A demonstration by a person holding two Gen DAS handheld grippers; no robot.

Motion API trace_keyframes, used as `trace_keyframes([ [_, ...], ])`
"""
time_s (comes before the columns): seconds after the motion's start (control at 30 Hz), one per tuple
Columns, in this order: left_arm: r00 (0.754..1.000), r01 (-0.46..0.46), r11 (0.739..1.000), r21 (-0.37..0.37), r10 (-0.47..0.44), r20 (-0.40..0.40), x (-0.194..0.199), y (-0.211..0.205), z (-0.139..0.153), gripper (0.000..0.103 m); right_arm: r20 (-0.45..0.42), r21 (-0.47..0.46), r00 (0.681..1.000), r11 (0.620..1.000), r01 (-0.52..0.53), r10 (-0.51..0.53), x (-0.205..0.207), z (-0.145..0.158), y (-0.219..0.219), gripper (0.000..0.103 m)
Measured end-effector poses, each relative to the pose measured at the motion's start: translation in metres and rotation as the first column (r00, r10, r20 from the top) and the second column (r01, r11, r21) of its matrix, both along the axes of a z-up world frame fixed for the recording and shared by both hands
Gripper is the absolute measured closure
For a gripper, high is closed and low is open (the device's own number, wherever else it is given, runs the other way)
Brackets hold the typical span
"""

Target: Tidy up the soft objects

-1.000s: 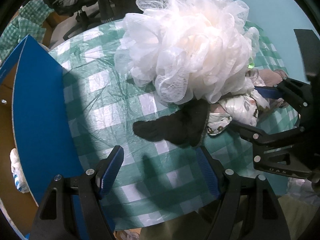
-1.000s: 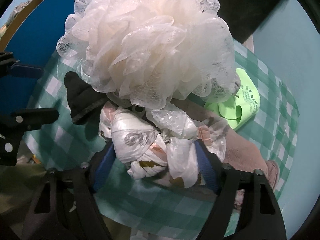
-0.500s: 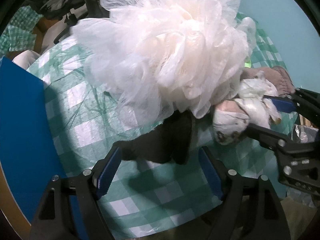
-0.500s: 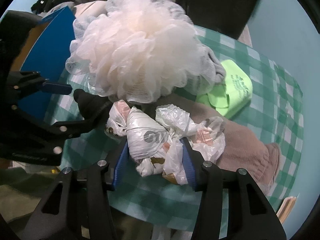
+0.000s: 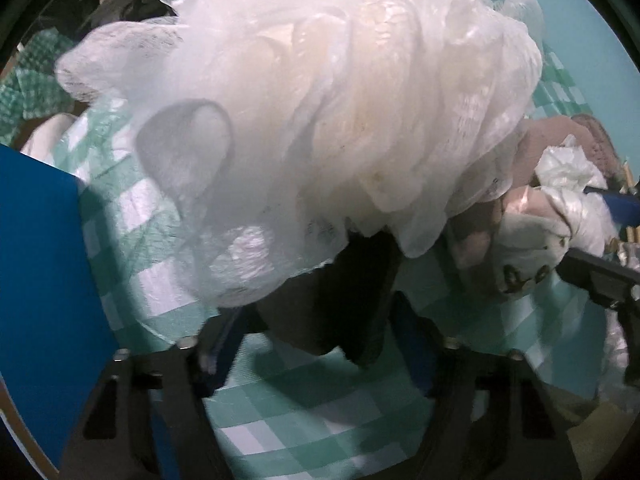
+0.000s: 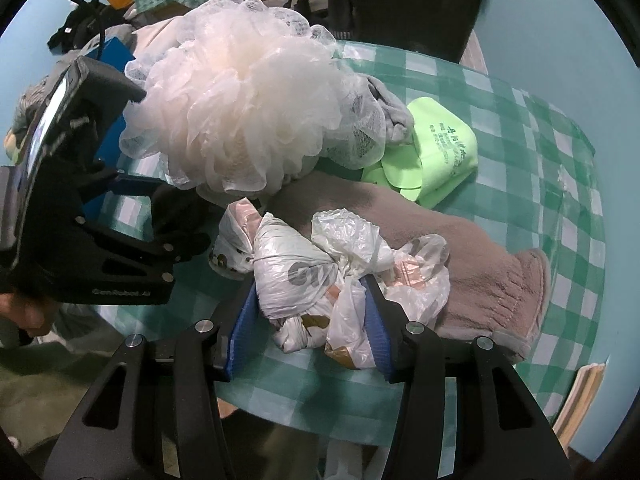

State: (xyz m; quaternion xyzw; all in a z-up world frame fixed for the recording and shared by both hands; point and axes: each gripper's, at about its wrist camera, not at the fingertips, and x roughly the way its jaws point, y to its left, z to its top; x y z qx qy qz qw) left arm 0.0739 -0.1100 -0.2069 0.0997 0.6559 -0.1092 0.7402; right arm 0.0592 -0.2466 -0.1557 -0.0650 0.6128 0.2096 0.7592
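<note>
While the pile still sits unsorted on the checked tablecloth point(image 6: 532, 128), count the task as barely started: nothing in view has reached a final spot, everything is left. Using the bath pouf point(image 6: 244, 116) as landmark, biggest item first. The pouf itself sits mid-table and fills most of your left wrist view. The brown towel point(image 6: 472, 256) lies just beside it on the near-right side, partly under other things. The blue box point(image 5: 36, 260) stands on the pouf's far-left side, probably the destination, but I can't confirm. The green pack point(image 6: 440, 152) touches the pouf's right edge. The knotted plastic bags point(image 6: 320, 272) lie below the pouf, on the towel. The black cloth point(image 5: 340, 312) pokes out from under the pouf's near edge.

Your right gripper point(image 6: 310, 320) is clenched on the plastic bags, pads pressing both sides. Your left gripper point(image 5: 316, 344) straddles the black cloth, jaws closing; contact isn't clear yet from the blurred frame.
</note>
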Motion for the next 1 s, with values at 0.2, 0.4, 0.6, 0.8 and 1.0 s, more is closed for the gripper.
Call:
trace_keyframes([
  [0.2, 1.0, -0.01, 1.0, -0.011, 0.01, 0.015, -0.015, 0.01, 0.002, 0.049, 0.003, 0.009, 1.0, 1.0, -0.013, 0.013, -0.004, 0.005, 0.003, 0.054],
  [0.4, 0.998, -0.064, 0.998, -0.027, 0.064, -0.001, -0.031, 0.026, 0.001, 0.05, 0.011, 0.018, 0.999, 0.999, -0.033, 0.033, -0.005, 0.009, 0.006, 0.054],
  [0.6, 0.994, -0.113, 0.993, -0.044, 0.114, 0.001, -0.053, 0.047, 0.004, 0.05, 0.015, 0.04, 0.999, 0.998, -0.04, 0.039, -0.011, 0.012, 0.012, 0.054],
  [0.8, 0.99, -0.132, 0.99, -0.043, 0.134, 0.035, -0.075, 0.069, 0.022, 0.05, 0.03, 0.047, 0.998, 0.998, -0.051, 0.05, -0.015, 0.017, 0.019, 0.054],
  [1.0, 0.988, -0.129, 0.991, -0.031, 0.131, 0.087, -0.08, 0.085, 0.057, 0.05, 0.051, 0.053, 0.997, 0.997, -0.052, 0.049, -0.02, 0.029, 0.028, 0.054],
])
